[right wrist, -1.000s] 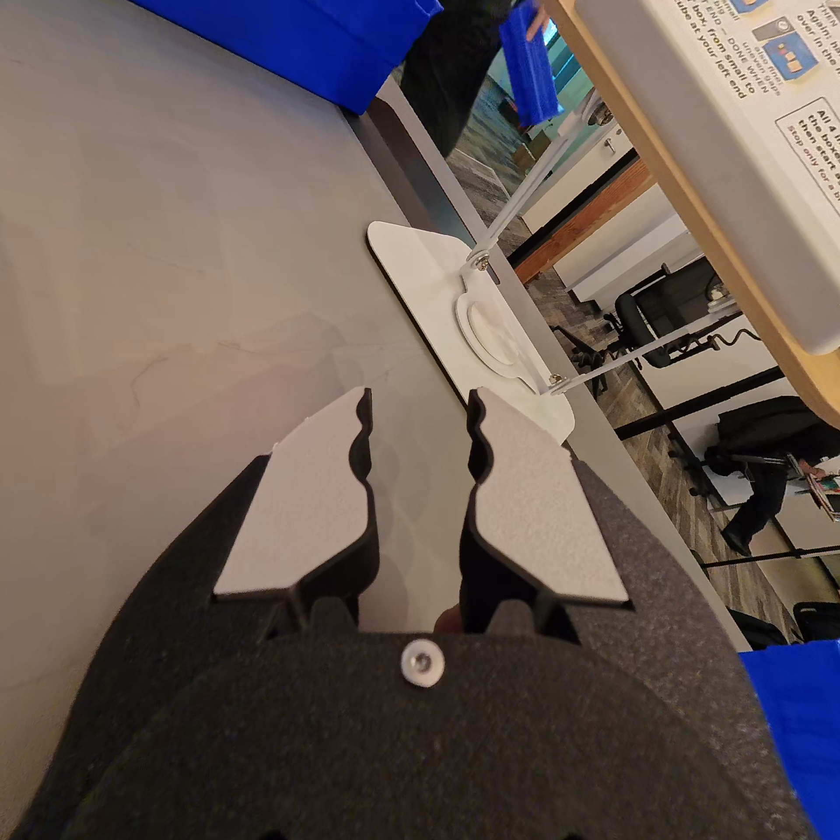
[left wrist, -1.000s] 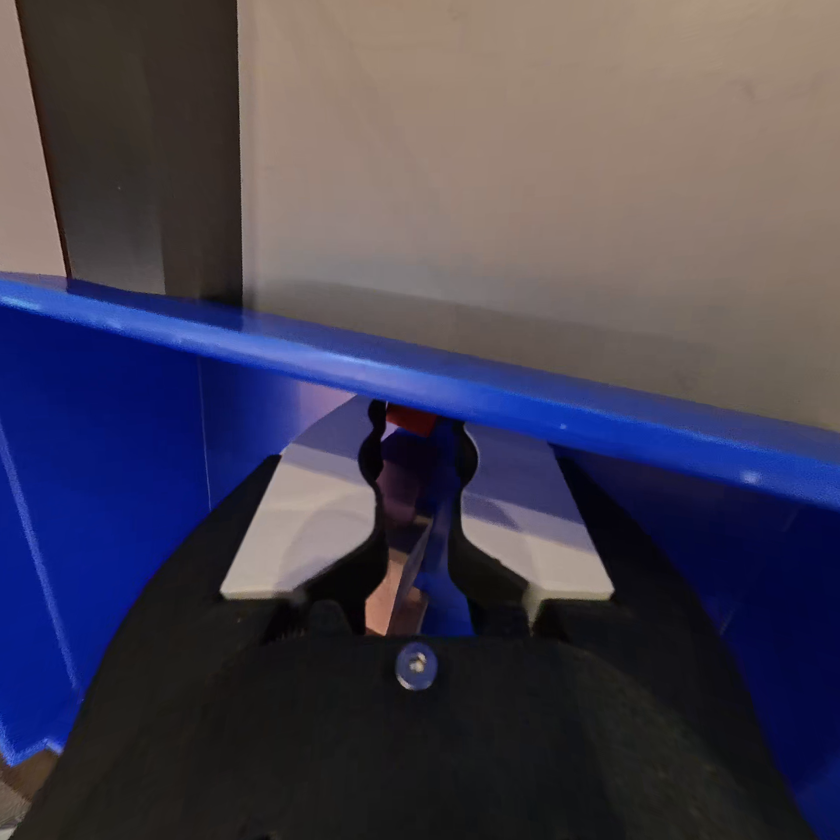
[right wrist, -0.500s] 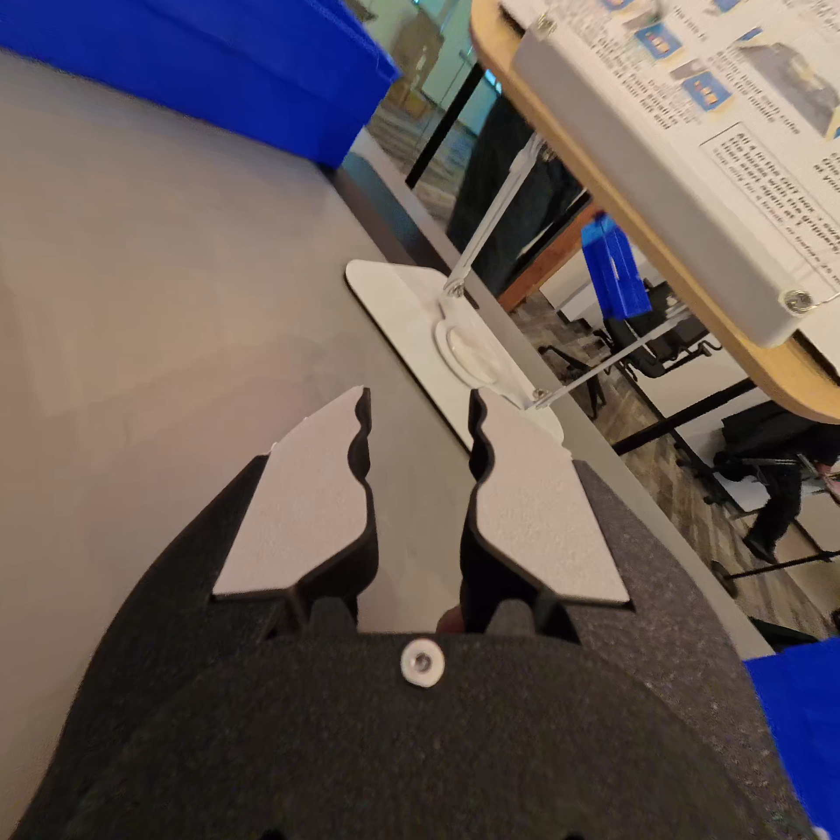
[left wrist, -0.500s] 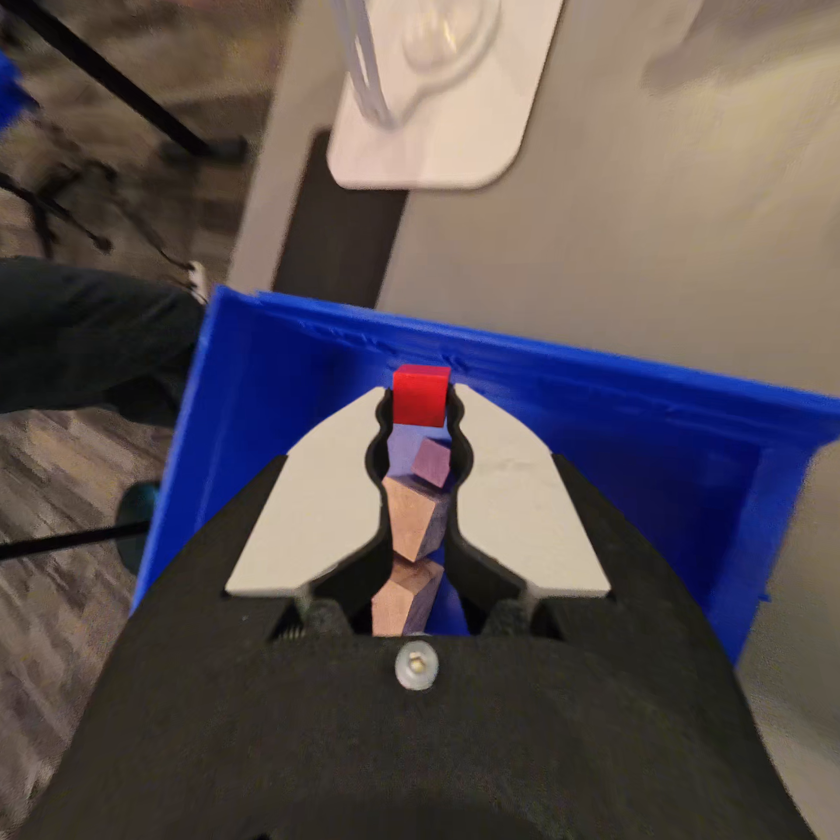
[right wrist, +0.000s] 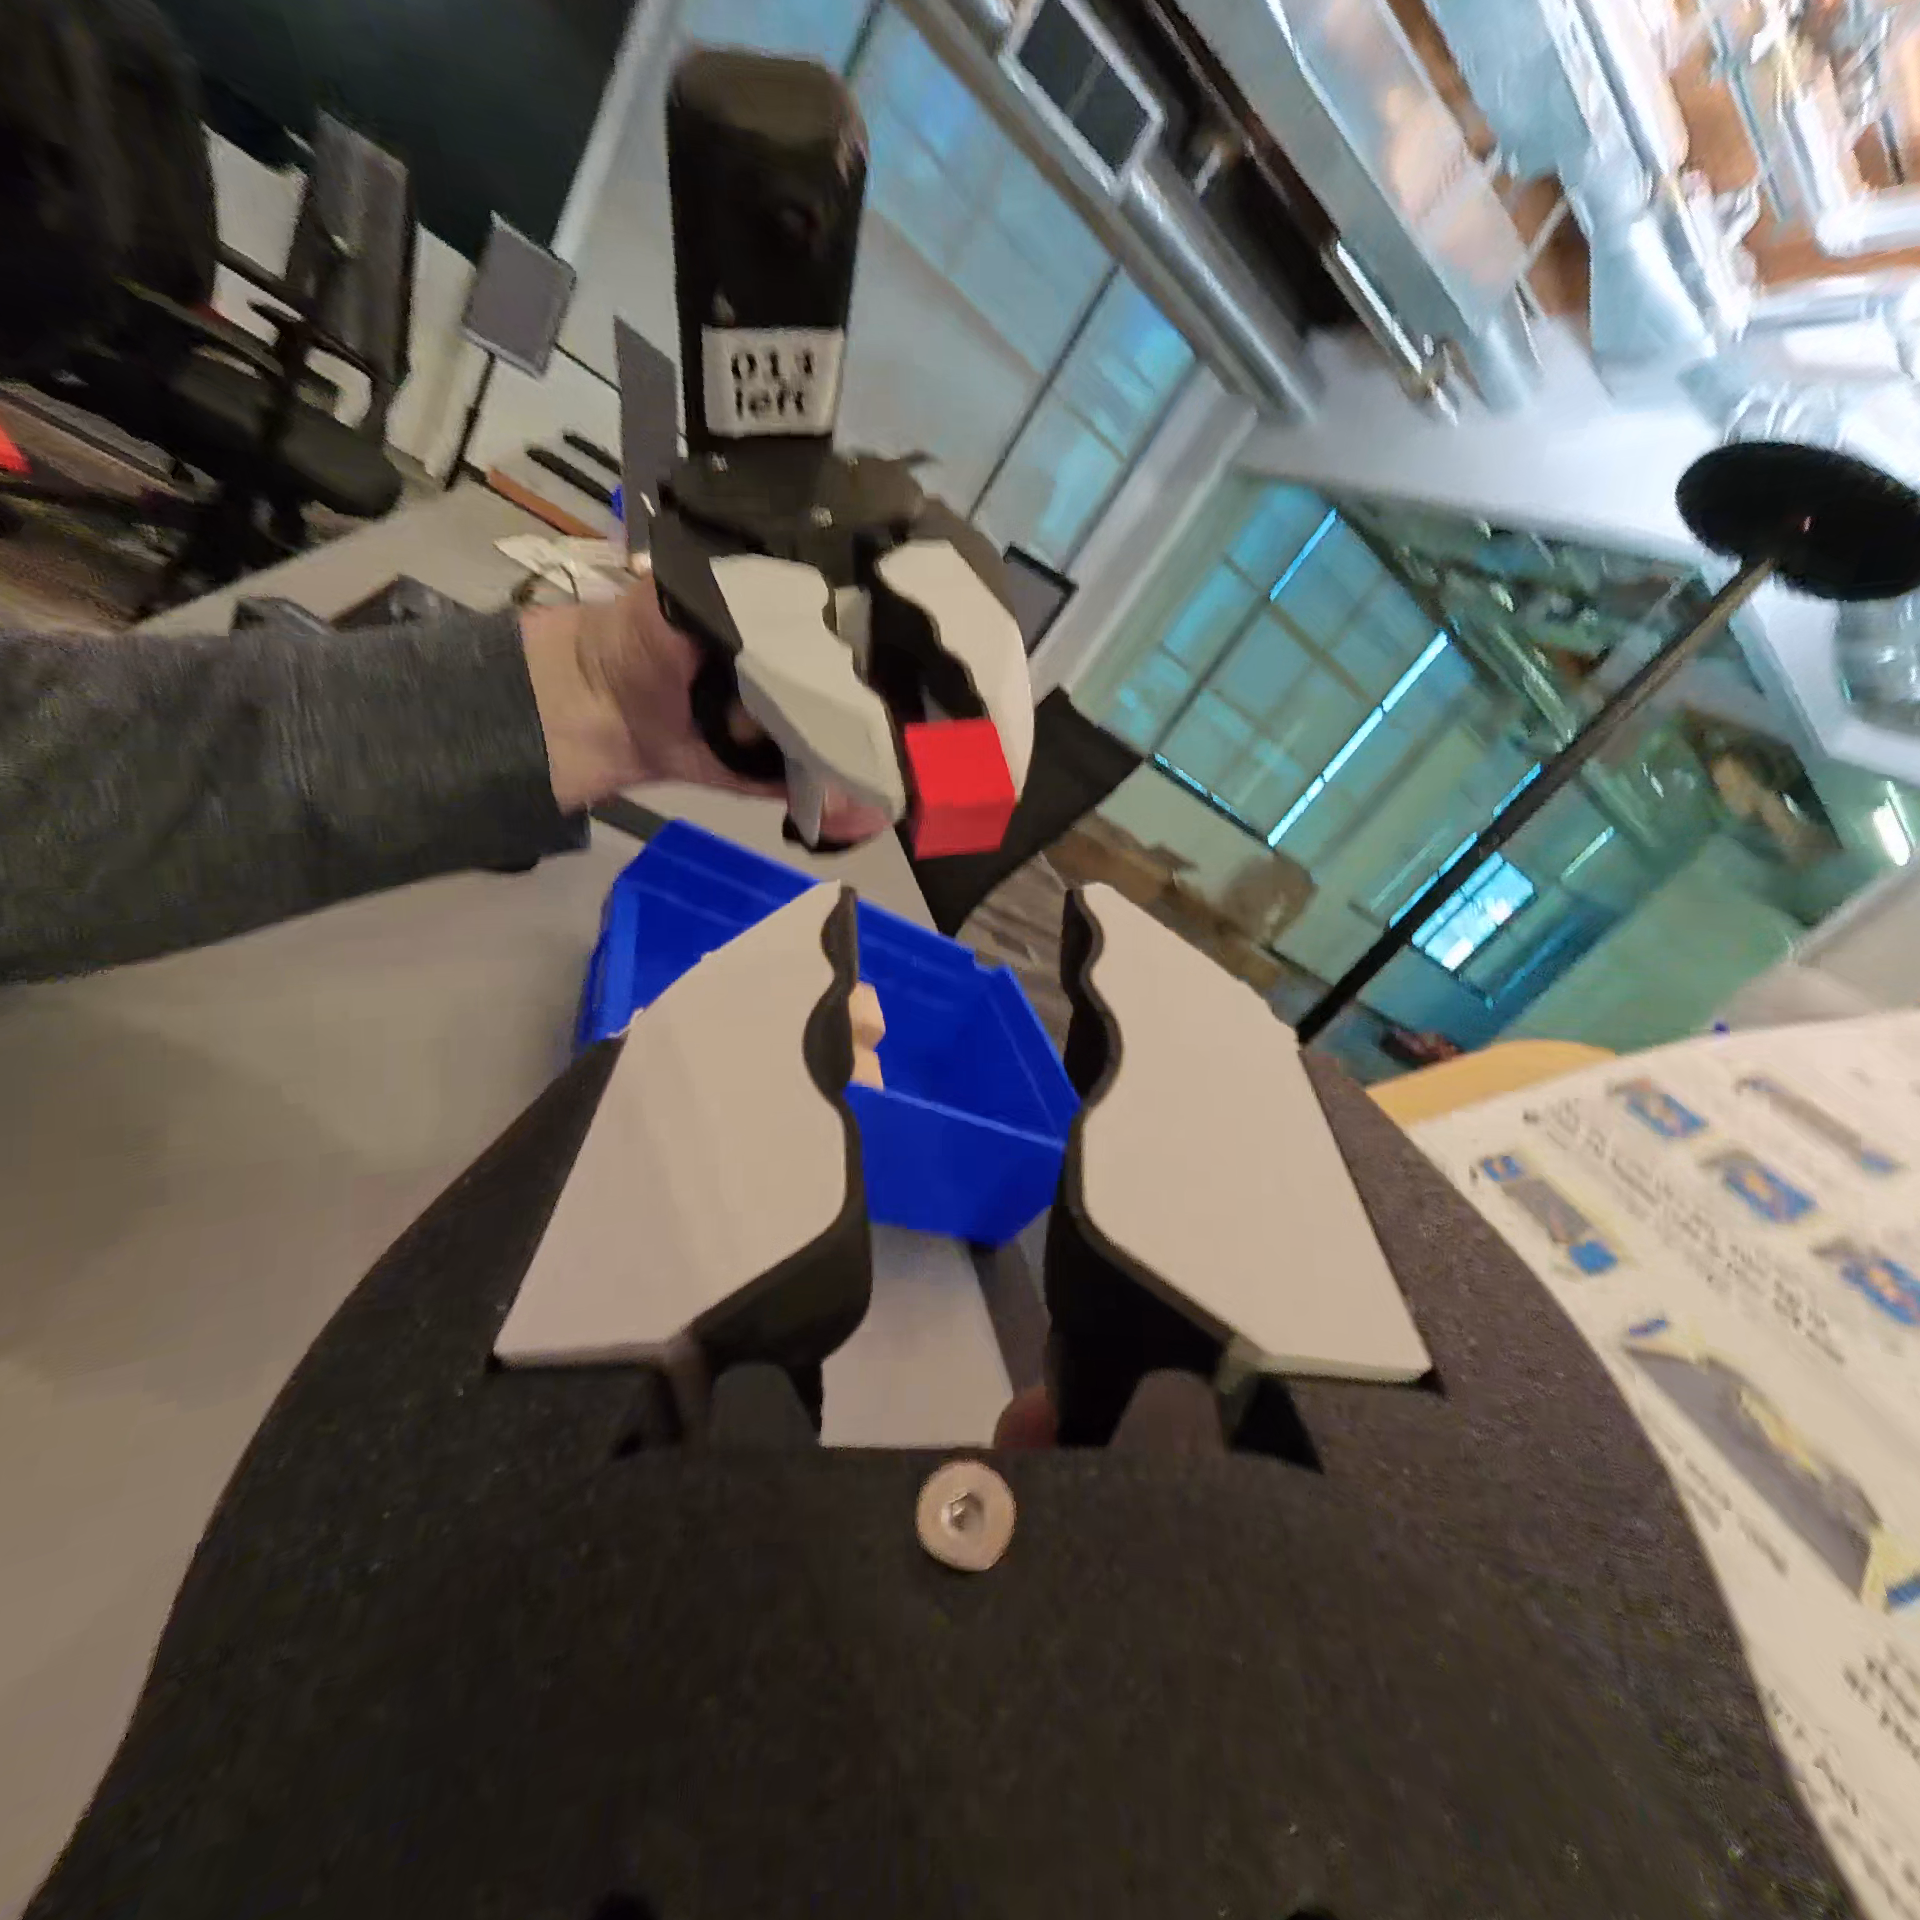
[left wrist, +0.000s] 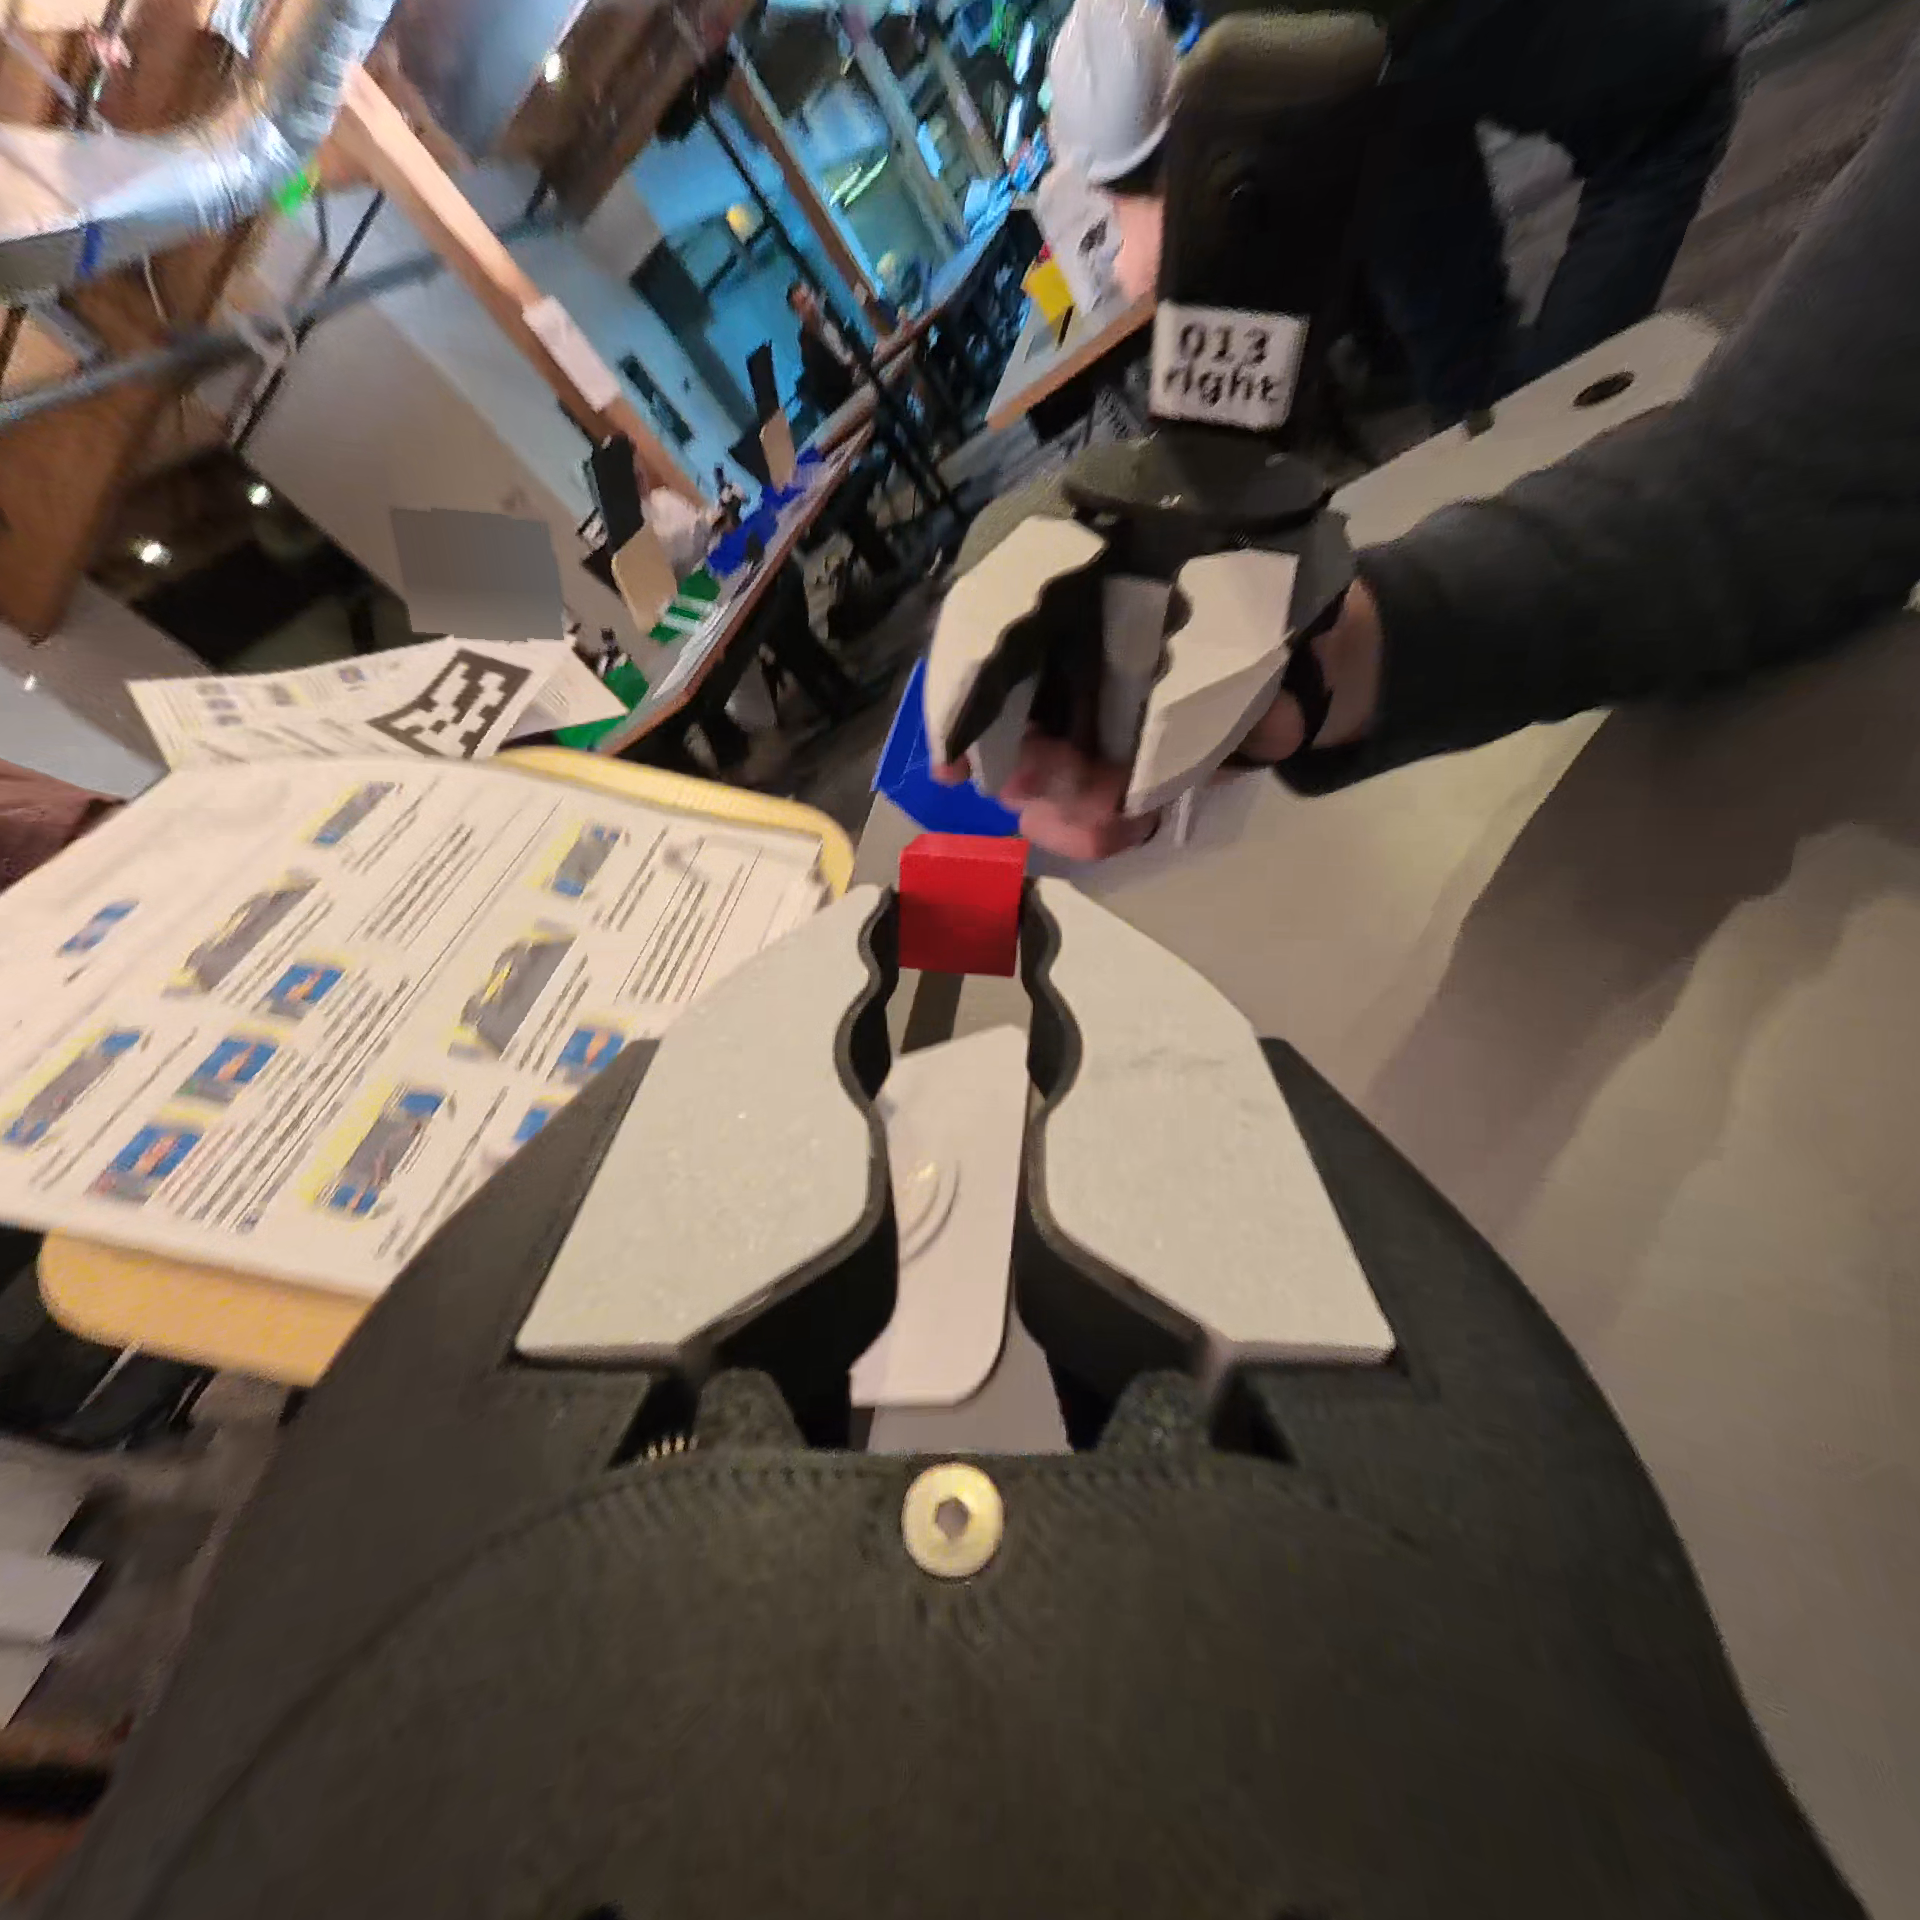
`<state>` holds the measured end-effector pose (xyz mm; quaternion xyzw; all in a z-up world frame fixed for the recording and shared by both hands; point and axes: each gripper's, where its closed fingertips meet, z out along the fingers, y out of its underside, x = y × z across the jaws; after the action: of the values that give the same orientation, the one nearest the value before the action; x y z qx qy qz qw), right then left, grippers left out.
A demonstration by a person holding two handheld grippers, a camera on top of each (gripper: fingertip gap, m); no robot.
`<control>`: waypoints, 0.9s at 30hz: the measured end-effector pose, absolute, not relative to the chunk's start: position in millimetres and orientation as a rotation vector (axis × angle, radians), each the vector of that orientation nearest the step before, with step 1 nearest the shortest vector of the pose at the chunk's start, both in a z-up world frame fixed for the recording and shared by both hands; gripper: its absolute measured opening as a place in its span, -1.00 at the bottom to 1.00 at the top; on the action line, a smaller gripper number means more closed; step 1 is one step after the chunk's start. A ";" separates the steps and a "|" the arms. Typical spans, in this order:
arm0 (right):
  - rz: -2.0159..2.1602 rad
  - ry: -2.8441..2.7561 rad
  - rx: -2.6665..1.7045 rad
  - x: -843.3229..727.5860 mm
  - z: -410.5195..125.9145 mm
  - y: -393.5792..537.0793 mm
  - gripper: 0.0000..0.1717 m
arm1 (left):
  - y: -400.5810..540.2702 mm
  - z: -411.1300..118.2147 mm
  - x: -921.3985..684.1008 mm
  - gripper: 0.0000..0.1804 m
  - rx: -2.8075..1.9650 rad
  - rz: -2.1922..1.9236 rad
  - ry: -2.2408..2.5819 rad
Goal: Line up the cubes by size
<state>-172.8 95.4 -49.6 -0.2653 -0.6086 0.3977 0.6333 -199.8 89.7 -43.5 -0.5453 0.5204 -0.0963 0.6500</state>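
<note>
My left gripper (left wrist: 958, 914) is shut on a small red cube (left wrist: 960, 902), pinched between its fingertips and held in the air above the grey table (left wrist: 1558, 1039). The right wrist view shows the same grasp: the left gripper (right wrist: 951, 769) holds the red cube (right wrist: 956, 788) above a blue bin (right wrist: 935, 1132). My right gripper (right wrist: 958, 925) is open and empty, raised and facing the left one. It also shows in the left wrist view (left wrist: 1049, 748), with nothing between its fingers. Wooden cubes (right wrist: 868, 1044) lie inside the blue bin.
A sheet of printed instructions (left wrist: 343, 966) on a wooden board (left wrist: 187, 1309) stands at the table's far edge; it also shows in the right wrist view (right wrist: 1714, 1247). A white stand base (left wrist: 951, 1195) lies below my left fingers. Chairs and desks fill the room behind. My two grippers' fingertips are within a few centimetres of each other.
My left gripper closed on the red cube inside the blue bin, lifted it out and swung up level. My right gripper rose and turned towards the left one, staying open.
</note>
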 end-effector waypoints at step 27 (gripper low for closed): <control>1.063 -1.420 -0.498 -155.2 -36.6 73.3 -0.77 | 75.3 -39.4 -147.7 -0.77 -1.077 -0.474 1.255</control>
<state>-155.2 73.3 -36.6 -0.2154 -0.6137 0.4595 0.6049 -147.7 75.3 -39.4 -0.4744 0.5531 -0.2088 0.6523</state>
